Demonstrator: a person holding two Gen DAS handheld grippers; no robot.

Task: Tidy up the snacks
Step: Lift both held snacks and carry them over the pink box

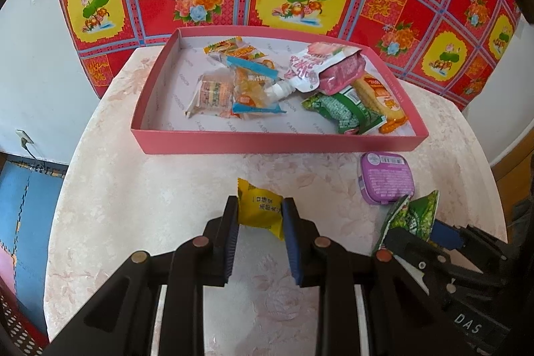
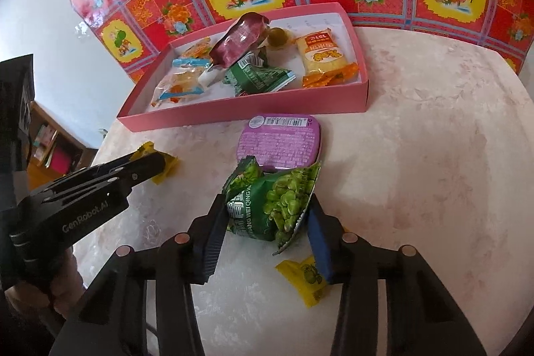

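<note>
A pink tray (image 1: 253, 145) is set at the far side of the round bench (image 1: 160, 209), against the patterned cloth, and most of the snacks are already gathered in it: a pink spouted pouch (image 1: 320, 69), a green packet (image 1: 343, 112), an orange-and-yellow bar (image 1: 380, 99) and several clear-wrapped sweets. What lies outside the tray is judged to be what is left to sort.

A small yellow packet (image 1: 260, 211) is held in the left gripper (image 1: 260, 216), just in front of the tray's near wall; the jaws are closed nearly as far as they go, with both pads pressed on the packet's sides. Whether the packet is lifted clear of the bench cannot be told. The gripper is pitched steeply downward.

A green pea packet (image 2: 273, 206) is clamped by the right gripper (image 2: 267, 216), crumpled between jaws that are closed narrowly around its sides. It is touching or overlapping the near edge of a purple tin (image 2: 280, 142), which rests on the bench just before the tray. The right gripper is tilted down less steeply, and the left tool is seen beside it, held in a person's hand (image 2: 36, 292).

Another yellow sweet (image 2: 305, 276) lies on the bench under the right pad, not gripped.
</note>
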